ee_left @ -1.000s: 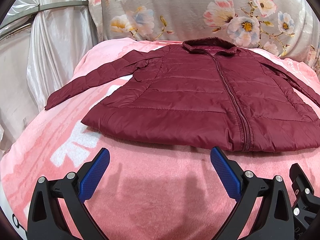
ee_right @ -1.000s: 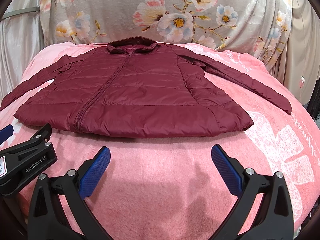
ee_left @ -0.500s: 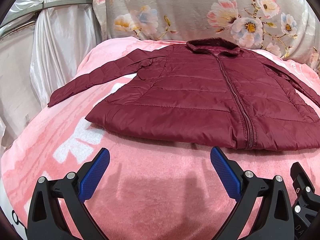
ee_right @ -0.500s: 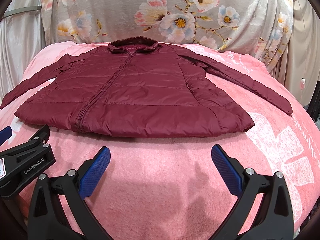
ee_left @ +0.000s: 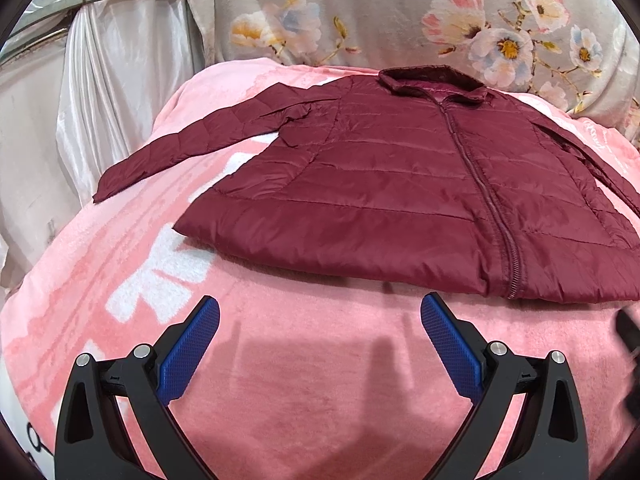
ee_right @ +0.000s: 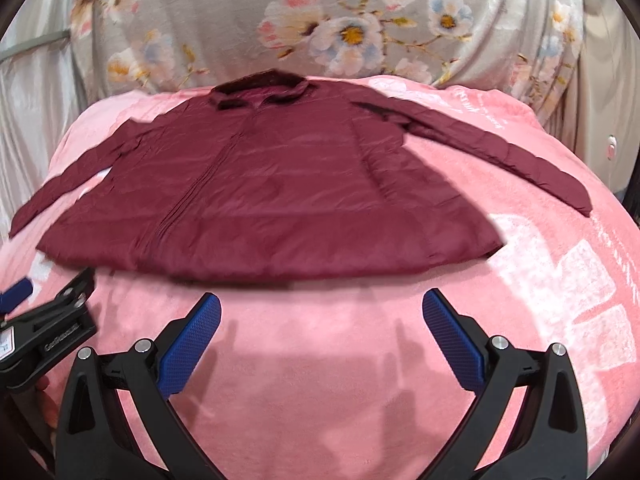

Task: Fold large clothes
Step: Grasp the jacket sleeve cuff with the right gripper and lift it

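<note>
Maroon puffer jacket (ee_left: 400, 200) is lying flat, zipped front up, on the pink blanket (ee_left: 304, 380), collar toward the floral cloth (ee_left: 400, 12) at the back. Both sleeves are spreading outward; left sleeve (ee_left: 192, 148) is reaching close to the blanket's left edge, right sleeve (ee_right: 500, 148) is angling toward the right edge.

Left tongs (ee_left: 320, 344) are hovering wide open, gripping nothing, over bare blanket just short of the hem. Right tongs (ee_right: 320, 340) are likewise gaping and empty, near the hem. A strip of open blanket is lying between hem and both tongs.

No containers in sight.

Right-wrist view is blurring; jacket quilting is hard to read there. In the left-wrist view the right sleeve is running out of frame. White satin drape (ee_left: 120, 80) is hanging at left.
</note>
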The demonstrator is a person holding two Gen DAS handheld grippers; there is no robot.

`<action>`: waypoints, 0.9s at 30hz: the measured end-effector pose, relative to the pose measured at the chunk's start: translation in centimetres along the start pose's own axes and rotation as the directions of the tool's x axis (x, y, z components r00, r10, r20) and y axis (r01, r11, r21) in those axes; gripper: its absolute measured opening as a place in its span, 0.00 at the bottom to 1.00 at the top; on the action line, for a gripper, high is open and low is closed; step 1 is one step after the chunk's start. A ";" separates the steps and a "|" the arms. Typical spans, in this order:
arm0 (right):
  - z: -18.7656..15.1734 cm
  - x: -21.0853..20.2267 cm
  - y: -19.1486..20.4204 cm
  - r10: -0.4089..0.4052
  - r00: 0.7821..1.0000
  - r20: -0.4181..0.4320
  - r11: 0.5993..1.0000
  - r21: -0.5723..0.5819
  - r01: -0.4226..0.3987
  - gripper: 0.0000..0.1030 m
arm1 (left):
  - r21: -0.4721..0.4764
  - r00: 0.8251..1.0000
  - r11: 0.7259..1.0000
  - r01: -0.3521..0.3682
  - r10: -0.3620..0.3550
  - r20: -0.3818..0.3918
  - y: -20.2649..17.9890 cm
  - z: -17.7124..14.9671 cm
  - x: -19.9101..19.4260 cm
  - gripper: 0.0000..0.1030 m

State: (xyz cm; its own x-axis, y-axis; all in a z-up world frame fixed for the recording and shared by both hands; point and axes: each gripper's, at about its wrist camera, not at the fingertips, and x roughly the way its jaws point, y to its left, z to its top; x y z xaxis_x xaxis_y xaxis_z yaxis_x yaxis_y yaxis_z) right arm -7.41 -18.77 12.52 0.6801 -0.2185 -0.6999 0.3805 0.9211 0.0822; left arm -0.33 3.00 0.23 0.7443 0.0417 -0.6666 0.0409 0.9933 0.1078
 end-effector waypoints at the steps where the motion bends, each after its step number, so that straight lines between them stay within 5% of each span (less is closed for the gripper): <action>1: 0.7 0.1 -1.2 -0.003 1.000 0.001 1.000 0.023 0.003 0.96 | -0.001 1.000 1.000 0.000 0.000 -0.005 0.1 0.3 0.1 0.95; 6: 4.0 2.0 -9.3 -0.028 0.999 -0.021 0.980 0.199 0.032 0.96 | -0.042 0.999 0.999 0.025 -0.026 -0.027 2.1 2.7 0.4 0.95; 10: 5.4 4.8 -17.1 -0.030 0.998 -0.054 0.917 0.397 0.049 0.96 | -0.072 0.998 0.997 0.024 -0.028 -0.048 3.8 5.1 1.0 0.95; 15: 6.4 7.9 -25.3 -0.125 0.990 -0.069 0.829 0.540 0.143 0.96 | -0.058 0.999 0.998 -0.018 0.016 -0.034 5.2 7.7 1.9 0.95; 27: 7.1 14.0 -35.7 -0.194 0.981 -0.032 0.645 0.749 0.152 0.96 | -0.022 0.999 0.999 -0.050 0.049 -0.012 3.7 10.8 5.6 0.95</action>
State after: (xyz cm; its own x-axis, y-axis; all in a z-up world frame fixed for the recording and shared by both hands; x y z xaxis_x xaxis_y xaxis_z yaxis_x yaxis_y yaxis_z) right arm -7.04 -56.95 4.80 0.5731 -0.3822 -0.7249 0.8181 0.3194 0.4783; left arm 11.17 5.77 4.81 0.7373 0.0921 -0.6693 -0.0111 0.9922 0.1244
